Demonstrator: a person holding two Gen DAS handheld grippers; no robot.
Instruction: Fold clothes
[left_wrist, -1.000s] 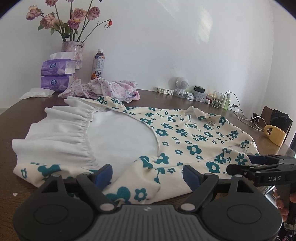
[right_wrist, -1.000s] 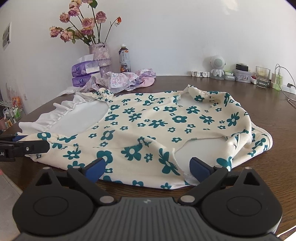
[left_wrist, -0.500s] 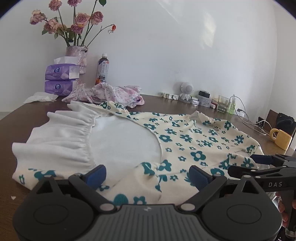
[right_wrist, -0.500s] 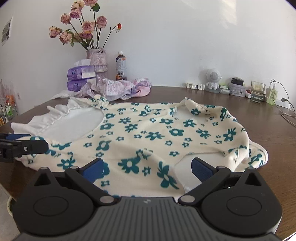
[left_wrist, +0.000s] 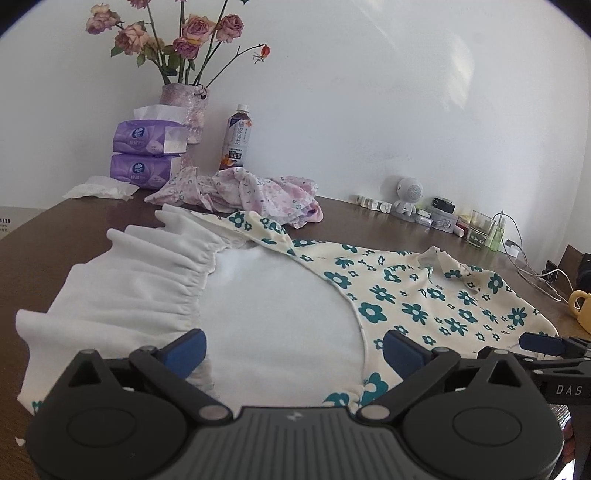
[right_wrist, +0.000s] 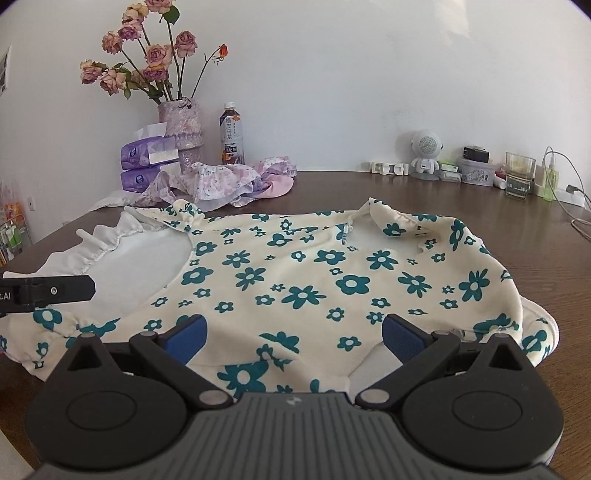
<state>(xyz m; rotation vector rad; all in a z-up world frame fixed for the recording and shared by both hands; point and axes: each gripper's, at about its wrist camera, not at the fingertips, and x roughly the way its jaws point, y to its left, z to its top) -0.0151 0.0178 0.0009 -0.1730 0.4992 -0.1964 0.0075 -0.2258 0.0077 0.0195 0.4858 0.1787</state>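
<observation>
A cream garment with teal flowers (right_wrist: 303, 273) lies spread on the brown table, its white lining and ruffled hem (left_wrist: 147, 280) turned up on the left side. My left gripper (left_wrist: 293, 349) is open, its blue pads low over the garment's near edge with the white lining between them. My right gripper (right_wrist: 293, 334) is open too, hovering over the flowered near edge. Neither holds cloth. The right gripper's fingers (left_wrist: 546, 341) show at the right edge of the left wrist view, and the left gripper's finger (right_wrist: 51, 290) at the left edge of the right wrist view.
A crumpled pink floral garment (right_wrist: 236, 181) lies behind. Along the wall stand a flower vase (right_wrist: 183, 129), purple tissue packs (left_wrist: 147, 151), a drink bottle (left_wrist: 236, 138), a small white robot figure (right_wrist: 424, 155), a glass (right_wrist: 519, 175) and cables. A yellow mug (left_wrist: 580, 308) sits far right.
Both grippers have moved forward and lower over the garment's near edge, so the cloth now fills the space between their pads. Both stayed open. The garment lies as before.
</observation>
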